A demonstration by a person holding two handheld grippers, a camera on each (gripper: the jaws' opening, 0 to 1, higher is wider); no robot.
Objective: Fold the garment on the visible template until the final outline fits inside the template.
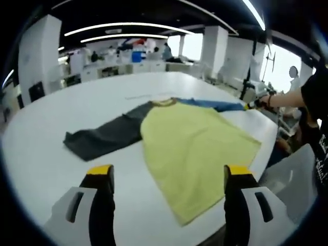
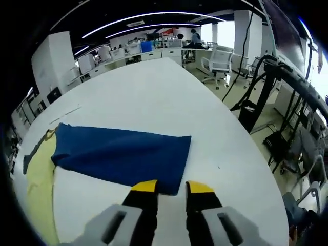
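My left gripper (image 1: 168,177) hangs released, yellow shirt (image 1: 197,146) between its fingers; my right gripper (image 2: 171,187) grasps the blue sleeve (image 2: 123,154) cuff on the counter (image 2: 154,97)

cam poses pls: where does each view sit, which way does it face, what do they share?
Left gripper view: rides the left gripper, jaws wide apart, above the table edge, facing the shirt's yellow body; the person's arm reaches the blue sleeve.
Right gripper view: rides the right gripper, at the sleeve's cuff end.
Shared: shirt, white table.
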